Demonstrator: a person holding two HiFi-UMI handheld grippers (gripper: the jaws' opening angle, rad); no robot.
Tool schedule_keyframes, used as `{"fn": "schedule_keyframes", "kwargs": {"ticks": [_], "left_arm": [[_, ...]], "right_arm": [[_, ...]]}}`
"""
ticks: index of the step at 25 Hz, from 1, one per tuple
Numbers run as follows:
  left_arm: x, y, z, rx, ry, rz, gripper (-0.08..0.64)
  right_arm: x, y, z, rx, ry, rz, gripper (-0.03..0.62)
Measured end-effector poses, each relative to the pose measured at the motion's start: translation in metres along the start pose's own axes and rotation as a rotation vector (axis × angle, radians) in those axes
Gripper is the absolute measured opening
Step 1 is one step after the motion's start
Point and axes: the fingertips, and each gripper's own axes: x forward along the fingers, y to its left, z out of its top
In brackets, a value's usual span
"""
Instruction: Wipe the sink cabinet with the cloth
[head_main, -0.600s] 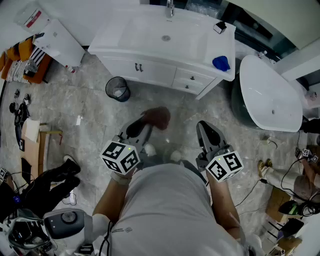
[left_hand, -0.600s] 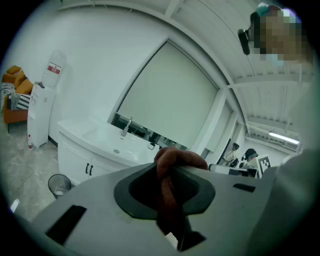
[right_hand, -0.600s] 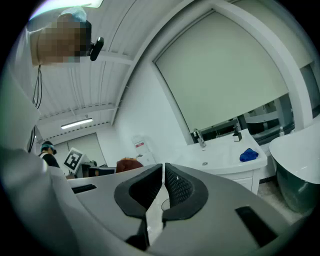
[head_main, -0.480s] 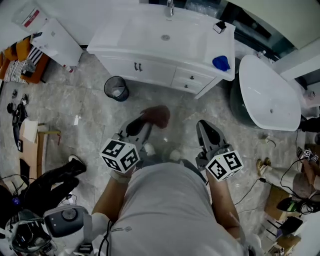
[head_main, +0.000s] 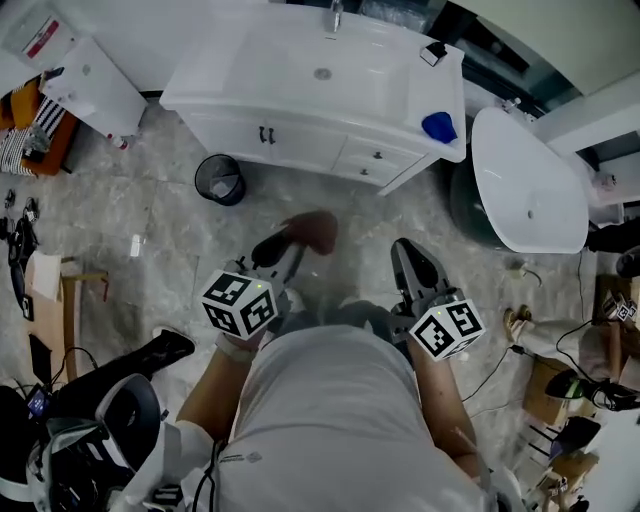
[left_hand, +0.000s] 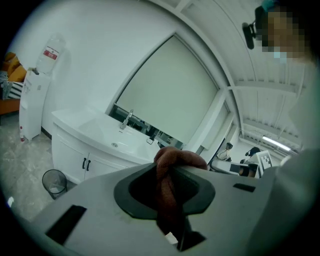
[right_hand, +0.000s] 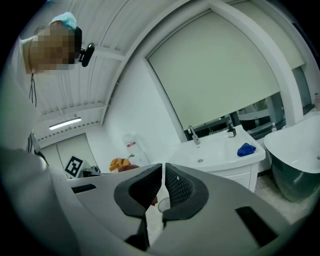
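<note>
The white sink cabinet stands ahead of me across the marble floor, with a basin and tap on top. A brown cloth is pinched in my left gripper, bunched above the jaws; it fills the jaw gap of the left gripper in the left gripper view, where the cloth hangs down between the pads. My right gripper is shut with nothing in it, and its pads meet in the right gripper view, right gripper. Both are well short of the cabinet.
A blue cloth lies on the cabinet's right end. A small black bin stands on the floor at its left front. A white bathtub sits to the right. Clutter and cables line both sides of the floor; a water dispenser is at left.
The view has shifted a little closer to the cabinet and to the right; both grippers hold the same pose, the cloth still in the left one.
</note>
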Motion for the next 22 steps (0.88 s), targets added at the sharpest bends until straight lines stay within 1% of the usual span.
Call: {"fn": "schedule_keyframes", "kwargs": {"ticks": [2,5,9,11,15,19,22], "left_arm": [[0.005,0.005,-0.003,-0.007,0.018,0.011,0.061],[0.014,0.009,-0.007,-0.026,0.036,0.032,0.061],[0.038,0.011,-0.009,-0.042,0.039,0.062,0.061],[0.052,0.006,-0.014,-0.041,0.028,0.085,0.063],[0.083,-0.011,-0.028,-0.034,-0.010,0.157,0.063],[0.128,-0.018,-0.011,-0.041,-0.006,0.201,0.063],[0.154,-0.025,-0.003,-0.043,-0.009,0.246,0.063]], "right_arm": [[0.001,-0.010,0.000,0.006,0.008,-0.022,0.034],[0.007,-0.029,0.003,0.021,0.016,-0.034,0.035],[0.023,-0.060,0.011,0.028,0.026,-0.015,0.034],[0.025,-0.077,0.012,0.025,0.033,0.016,0.034],[0.025,-0.115,0.012,0.022,0.045,0.106,0.035],[0.052,-0.145,0.038,0.020,0.072,0.173,0.035],[0.064,-0.168,0.051,0.037,0.103,0.221,0.035]]}}
